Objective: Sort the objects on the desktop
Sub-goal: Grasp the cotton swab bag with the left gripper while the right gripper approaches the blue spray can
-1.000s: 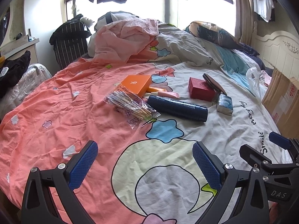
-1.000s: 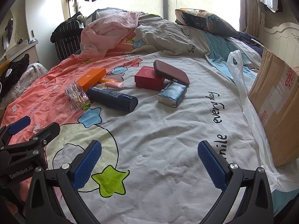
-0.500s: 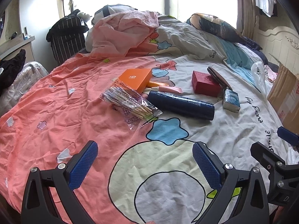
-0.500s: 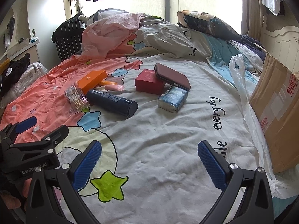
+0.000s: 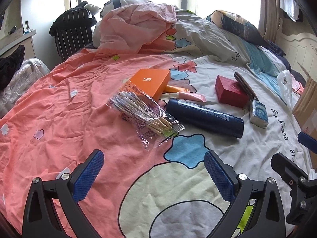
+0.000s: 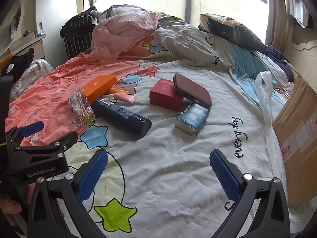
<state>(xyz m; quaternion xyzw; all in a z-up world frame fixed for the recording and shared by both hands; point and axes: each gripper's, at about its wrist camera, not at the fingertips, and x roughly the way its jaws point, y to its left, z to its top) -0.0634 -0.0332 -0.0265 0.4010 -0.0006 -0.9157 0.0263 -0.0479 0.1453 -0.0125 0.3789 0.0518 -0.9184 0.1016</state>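
Observation:
Loose items lie on a bed: an orange box [image 5: 151,81], a clear bag of sticks [image 5: 142,113], a dark blue bottle [image 5: 205,117], a pink tube [image 5: 192,97], a red box [image 5: 229,91], a maroon case [image 6: 192,89] leaning on the red box, and a tissue pack [image 6: 192,119]. My left gripper [image 5: 153,175] is open and empty, short of the stick bag. My right gripper [image 6: 158,175] is open and empty, well short of the tissue pack [image 5: 258,114]. The left gripper's body [image 6: 39,154] shows at the left in the right wrist view.
A cardboard box [image 6: 299,136] stands at the bed's right side with a white plastic bag [image 6: 265,97] beside it. Crumpled pink bedding [image 5: 136,25] and a pillow [image 6: 229,31] lie at the back. A striped bag [image 5: 73,31] stands beyond the bed.
Both grippers have moved forward toward the items, which now look larger and closer. Both stay open and nothing on the bed has moved.

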